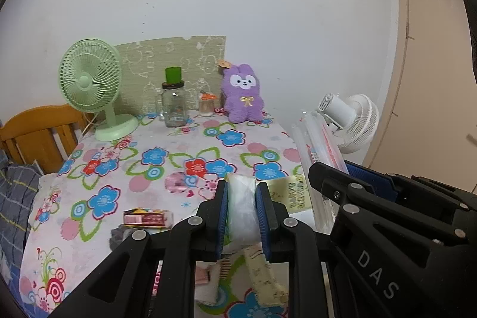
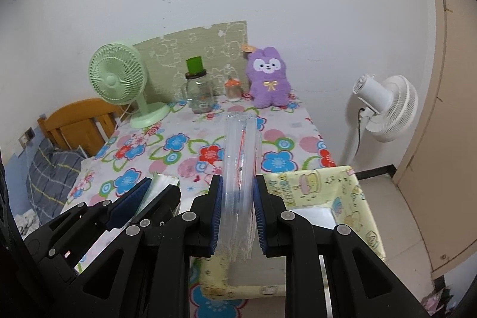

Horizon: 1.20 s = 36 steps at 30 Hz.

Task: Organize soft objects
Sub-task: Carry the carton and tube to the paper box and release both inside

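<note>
pinching a white soft packet in left gripper, right gripper clamping clear plastic pack

At the desk's back stand a fan, jar and plush toy, left to right; a box sits at its near right corner.

At lower centre the right hand-held gripper is clamped on a long clear plastic pack that juts toward the frame's middle, above a yellow box at lower right. At lower left the left hand-held gripper pinches a white packet. A purple plush sits at upper centre on the floral table.
</note>
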Motion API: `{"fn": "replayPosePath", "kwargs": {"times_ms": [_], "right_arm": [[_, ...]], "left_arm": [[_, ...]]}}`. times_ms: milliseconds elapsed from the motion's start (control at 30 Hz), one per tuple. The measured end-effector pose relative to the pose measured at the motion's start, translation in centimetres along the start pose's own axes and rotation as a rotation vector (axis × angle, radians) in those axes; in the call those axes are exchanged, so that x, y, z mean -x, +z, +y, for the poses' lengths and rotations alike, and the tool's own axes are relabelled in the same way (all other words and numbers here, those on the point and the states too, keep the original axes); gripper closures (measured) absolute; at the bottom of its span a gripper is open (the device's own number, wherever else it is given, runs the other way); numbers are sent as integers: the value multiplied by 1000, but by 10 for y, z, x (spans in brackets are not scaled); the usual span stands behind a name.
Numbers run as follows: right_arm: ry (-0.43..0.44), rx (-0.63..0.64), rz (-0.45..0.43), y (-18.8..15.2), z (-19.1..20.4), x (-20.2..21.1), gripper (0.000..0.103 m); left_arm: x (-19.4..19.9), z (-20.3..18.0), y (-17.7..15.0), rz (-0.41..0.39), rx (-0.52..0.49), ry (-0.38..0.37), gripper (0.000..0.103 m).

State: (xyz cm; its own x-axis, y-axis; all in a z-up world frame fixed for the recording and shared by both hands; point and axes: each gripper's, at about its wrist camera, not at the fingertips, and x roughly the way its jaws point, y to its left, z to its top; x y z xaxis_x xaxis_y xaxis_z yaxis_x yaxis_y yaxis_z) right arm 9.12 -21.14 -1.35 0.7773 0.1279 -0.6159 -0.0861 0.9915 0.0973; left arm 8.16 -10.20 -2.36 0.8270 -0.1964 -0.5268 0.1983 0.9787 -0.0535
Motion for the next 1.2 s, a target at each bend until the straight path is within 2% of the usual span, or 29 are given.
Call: {"fn": "replayPosePath", "kwargs": {"times_ms": [700, 1067, 1133, 1200], "right_arm": [[-77, -74, -13, 2, -59, 3, 79], [-104, -92, 21, -3, -78, -10, 79], [-107, -95, 35, -6, -82, -15, 79], [-112, -96, 48, -9, -84, -20, 79]], "left_arm": [[-22, -53, 10, 9, -72, -83, 86], [-41, -69, 3, 49, -77, -115, 86], [-46, -72, -1, 62, -80, -109, 82], [-50, -73, -4, 70, -87, -90, 74]]}}
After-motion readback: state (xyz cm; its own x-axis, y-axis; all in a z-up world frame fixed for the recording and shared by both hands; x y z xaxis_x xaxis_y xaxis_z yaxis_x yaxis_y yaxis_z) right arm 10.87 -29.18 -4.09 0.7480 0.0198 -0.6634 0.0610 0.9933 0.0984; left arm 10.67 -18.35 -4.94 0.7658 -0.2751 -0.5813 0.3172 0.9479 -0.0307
